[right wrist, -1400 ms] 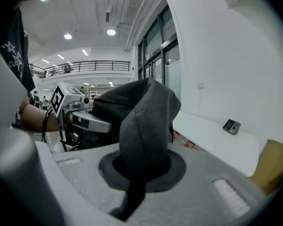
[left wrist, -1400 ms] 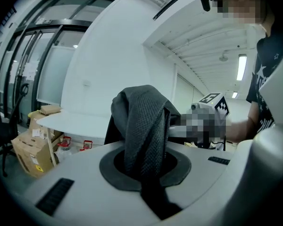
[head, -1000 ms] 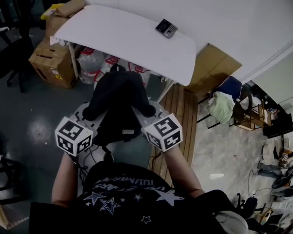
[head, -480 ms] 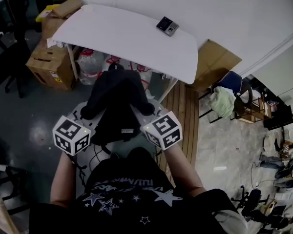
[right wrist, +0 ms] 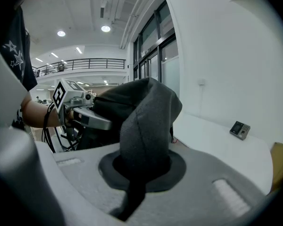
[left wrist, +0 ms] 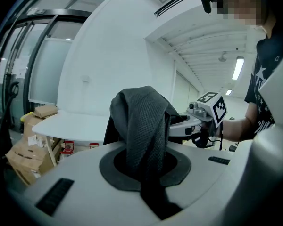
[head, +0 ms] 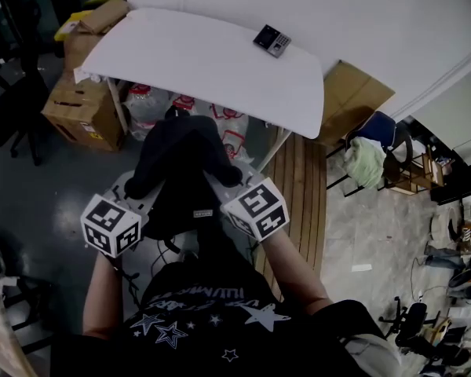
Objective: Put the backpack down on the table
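Observation:
A black backpack point(head: 184, 171) hangs in the air between my two grippers, short of the near edge of the white table point(head: 204, 61). My left gripper point(head: 144, 193) is shut on a dark mesh shoulder strap point(left wrist: 142, 126), which runs up out of its jaws. At the backpack's right side my right gripper point(head: 222, 185) is shut on the other grey strap point(right wrist: 146, 126). Each gripper view shows the other gripper across the bag: the right gripper point(left wrist: 205, 112) and the left gripper point(right wrist: 75, 107). The bag's lower part is hidden behind the straps.
A small keypad device point(head: 272, 40) lies on the table's far right. Water bottles point(head: 145, 104) stand under the table, cardboard boxes point(head: 82, 104) at its left. A cardboard panel point(head: 353, 100), a chair with green cloth point(head: 369, 163) and wooden boards point(head: 298, 187) are at the right.
Both grippers and the hanging backpack have drifted a little to the left and down in the head view. Both grips on the straps stay the same.

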### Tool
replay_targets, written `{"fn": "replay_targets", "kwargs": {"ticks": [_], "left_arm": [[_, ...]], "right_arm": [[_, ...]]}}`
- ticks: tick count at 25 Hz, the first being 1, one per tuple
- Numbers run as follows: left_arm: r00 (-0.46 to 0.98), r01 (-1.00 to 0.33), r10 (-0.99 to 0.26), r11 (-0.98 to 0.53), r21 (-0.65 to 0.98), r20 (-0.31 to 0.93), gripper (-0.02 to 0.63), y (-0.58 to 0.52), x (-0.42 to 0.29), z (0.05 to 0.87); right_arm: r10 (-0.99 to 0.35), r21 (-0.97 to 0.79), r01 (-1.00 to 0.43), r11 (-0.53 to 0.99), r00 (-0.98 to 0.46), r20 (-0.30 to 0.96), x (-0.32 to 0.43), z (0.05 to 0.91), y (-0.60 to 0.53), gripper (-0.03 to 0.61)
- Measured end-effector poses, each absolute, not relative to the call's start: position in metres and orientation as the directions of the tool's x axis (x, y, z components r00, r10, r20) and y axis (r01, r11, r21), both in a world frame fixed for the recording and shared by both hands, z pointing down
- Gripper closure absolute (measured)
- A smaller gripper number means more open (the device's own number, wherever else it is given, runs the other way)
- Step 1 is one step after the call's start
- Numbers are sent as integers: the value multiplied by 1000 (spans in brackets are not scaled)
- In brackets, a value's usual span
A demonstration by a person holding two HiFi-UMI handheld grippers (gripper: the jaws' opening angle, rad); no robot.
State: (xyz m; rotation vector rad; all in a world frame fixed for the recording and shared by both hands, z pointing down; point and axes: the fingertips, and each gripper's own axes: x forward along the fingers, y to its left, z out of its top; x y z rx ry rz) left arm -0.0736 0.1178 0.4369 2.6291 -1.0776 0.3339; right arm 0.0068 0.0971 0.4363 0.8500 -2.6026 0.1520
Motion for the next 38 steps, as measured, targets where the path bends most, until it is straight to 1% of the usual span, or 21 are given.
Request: {"fn": "replay_targets", "kwargs": {"ticks": [10,18,25,32,38], "left_arm": [[656,-747,-681,-647,151,326,569,16,-84,427],[635,-762,-712,-641,93,300,569,-68,-76,397],[612,-787,-746,-607,111,261,569,-143,-59,367],[590,-805,-775,-588,82,226,569,-186,-54,350],[575,-816,-795,-574,69,195,569,-198,-55,354]], "right_arm": [[-513,6,-552,833,-770,379,-4,427,-8,574],[-529,56,-543,838,-784,324,3,397,-95,572],[-524,91,-521,849,-805,278,19,367,-175,572],[-488,61,-488,871,-844,221,26,348,-219,572],[-491,98,-481,871,-850,192,25,350,-231,572]]}}
